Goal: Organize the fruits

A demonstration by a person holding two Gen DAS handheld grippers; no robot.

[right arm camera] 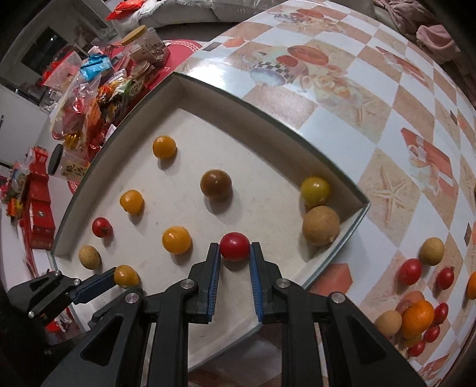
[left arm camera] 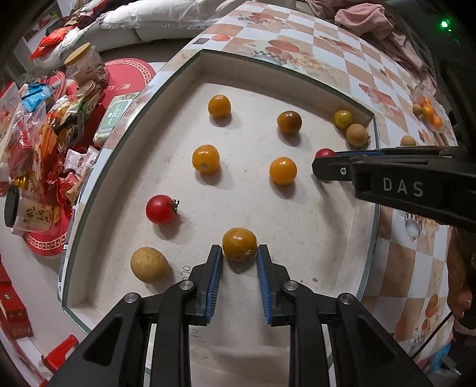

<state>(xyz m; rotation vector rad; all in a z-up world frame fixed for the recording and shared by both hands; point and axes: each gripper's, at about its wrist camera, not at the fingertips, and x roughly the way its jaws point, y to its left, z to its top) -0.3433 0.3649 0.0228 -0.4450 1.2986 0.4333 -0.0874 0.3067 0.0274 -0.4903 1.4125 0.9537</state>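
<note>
A shallow white tray (left arm camera: 208,56) (right arm camera: 267,116) holds several small fruits spaced apart: yellow tomatoes, a brown tomato (left arm camera: 289,122), a stemmed red tomato (left arm camera: 160,209) and tan round fruits (left arm camera: 149,265). My left gripper (left arm camera: 239,250) points down at the tray's near side. An orange-yellow tomato (left arm camera: 239,244) (right arm camera: 126,275) rests on the tray floor between its blue pads, which stand close beside it without pressing. My right gripper (right arm camera: 235,248) is shut on a red cherry tomato (right arm camera: 234,246) (left arm camera: 325,153) low over the tray's right part.
More loose fruit lies on the chequered tablecloth right of the tray: an orange (right arm camera: 418,318), red cherry tomatoes (right arm camera: 410,271) and tan fruits (right arm camera: 432,251). Snack bags and jars (left arm camera: 44,134) crowd the left. Pink cloth (left arm camera: 374,20) lies at the table's far side.
</note>
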